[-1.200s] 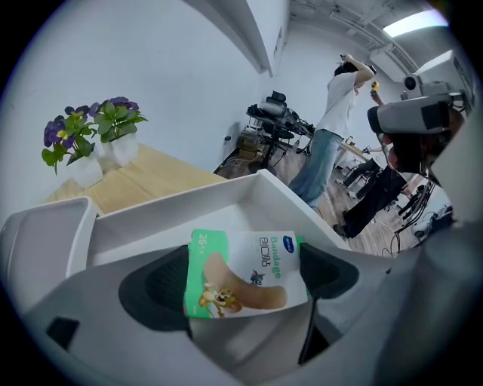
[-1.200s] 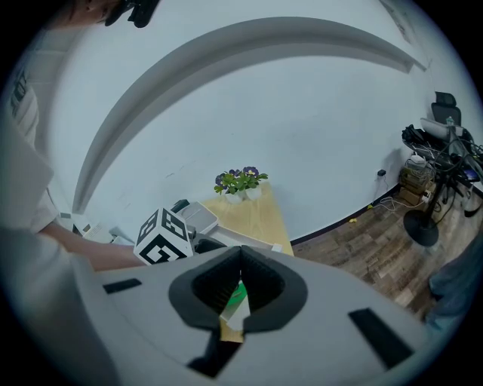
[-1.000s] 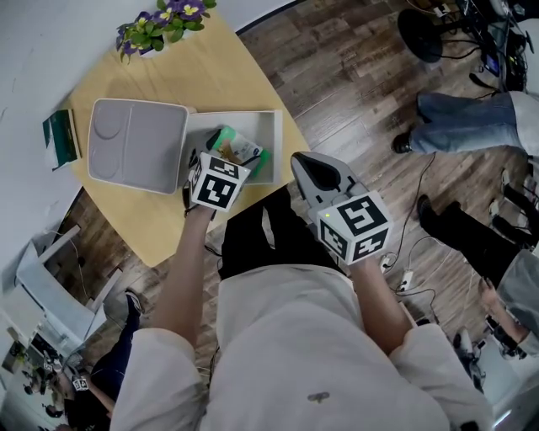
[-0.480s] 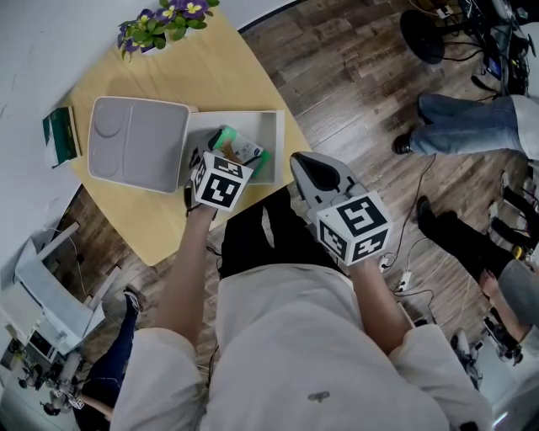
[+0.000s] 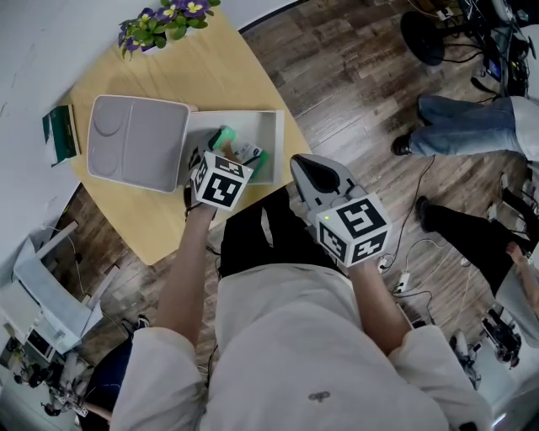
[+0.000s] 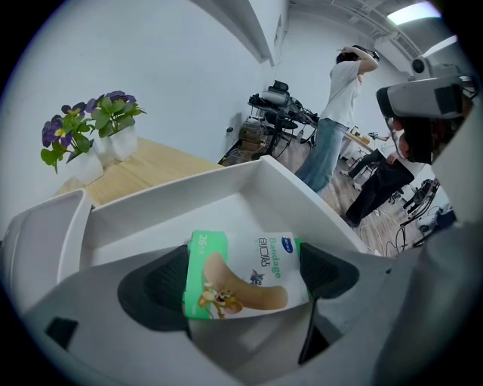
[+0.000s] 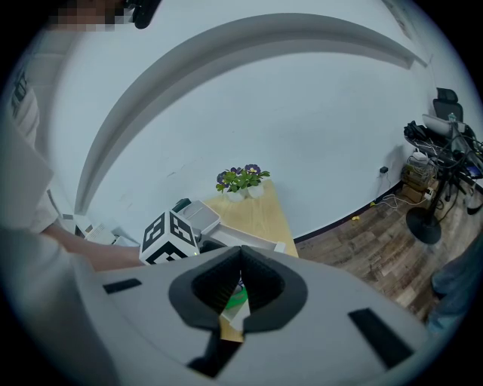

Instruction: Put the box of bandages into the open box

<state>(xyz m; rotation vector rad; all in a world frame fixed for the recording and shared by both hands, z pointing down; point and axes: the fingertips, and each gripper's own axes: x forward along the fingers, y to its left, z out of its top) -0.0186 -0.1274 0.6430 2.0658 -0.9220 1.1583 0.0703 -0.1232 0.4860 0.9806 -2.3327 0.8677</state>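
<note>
The box of bandages (image 6: pixel 245 275), green and white with a cartoon print, sits between the jaws of my left gripper (image 6: pixel 243 264), which is shut on it. It hangs low inside the open white box (image 6: pixel 162 205), tilted. In the head view the bandage box (image 5: pixel 242 150) shows just beyond the left gripper (image 5: pixel 221 162), within the open box (image 5: pixel 271 126) on the wooden table (image 5: pixel 219 71). My right gripper (image 5: pixel 310 171) is held off the table's near edge, above my lap, its jaws shut on nothing. In its own view the right gripper (image 7: pixel 240 265) has its pads pressed together.
The box's grey lid (image 5: pixel 135 145) lies flat to the left of it. A pot of purple flowers (image 5: pixel 164 21) stands at the table's far corner, and a green booklet (image 5: pixel 59 136) lies at the left edge. People's legs (image 5: pixel 472 122) and cables are on the floor to the right.
The left gripper has shifted slightly with the box of bandages, which now sits a little deeper in the open box. The right gripper has barely moved.
</note>
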